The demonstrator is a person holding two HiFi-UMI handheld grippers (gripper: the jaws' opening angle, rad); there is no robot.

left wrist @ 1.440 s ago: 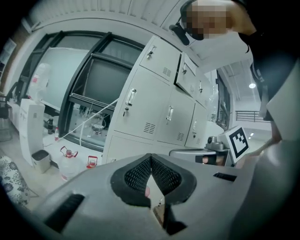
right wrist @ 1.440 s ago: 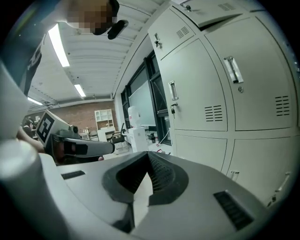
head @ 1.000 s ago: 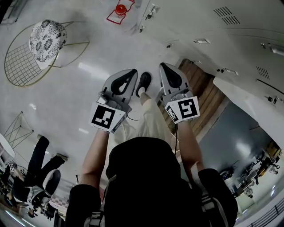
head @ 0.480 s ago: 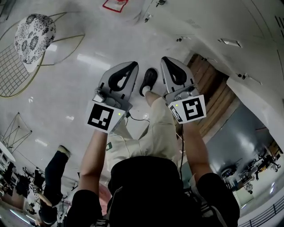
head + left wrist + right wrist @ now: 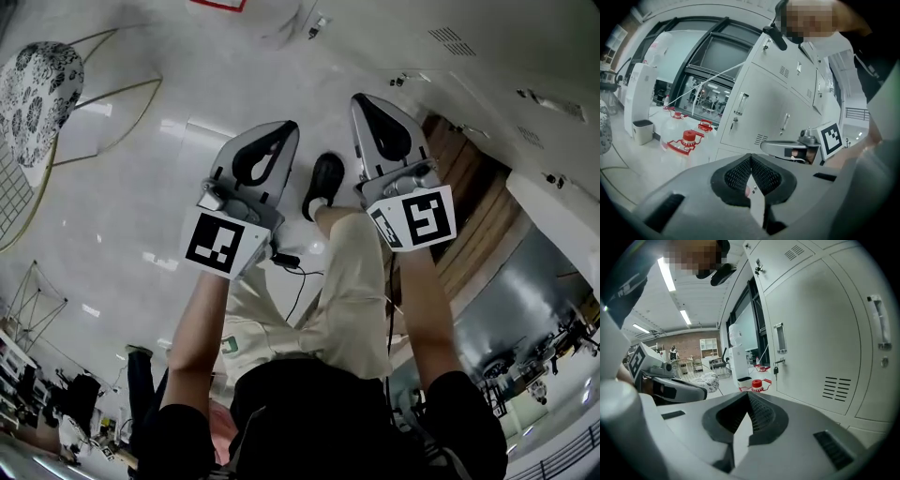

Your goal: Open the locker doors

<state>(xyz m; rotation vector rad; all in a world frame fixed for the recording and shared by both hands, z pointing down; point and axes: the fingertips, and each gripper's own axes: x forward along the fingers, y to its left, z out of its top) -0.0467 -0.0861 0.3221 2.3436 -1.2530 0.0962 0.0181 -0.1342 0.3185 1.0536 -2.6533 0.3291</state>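
Note:
Grey metal lockers [image 5: 820, 333] stand close on the right, all doors closed. The nearest door has a vertical handle [image 5: 779, 338] with a key [image 5: 776, 369] hanging under it, and another handle [image 5: 880, 326] shows further right. In the left gripper view the locker row [image 5: 768, 112] runs ahead with the same handles [image 5: 740, 103]. My left gripper [image 5: 284, 133] and right gripper [image 5: 362, 103] are held side by side in the air above the floor. Both are shut with nothing between the pads, and neither touches a locker. My leg and black shoe [image 5: 324, 180] show between them.
A wire chair with a patterned cushion [image 5: 26, 94] stands at the left. Water bottles with red caps [image 5: 686, 140] and a white dispenser [image 5: 640, 101] stand along the wall beyond the lockers. A wooden platform [image 5: 483, 220] lies by the locker base. People sit far behind.
The head view has shifted: the chair slid left and out toward the edge, and the lockers moved across the top. Both grippers stayed shut, side by side, and rose slightly in the view.

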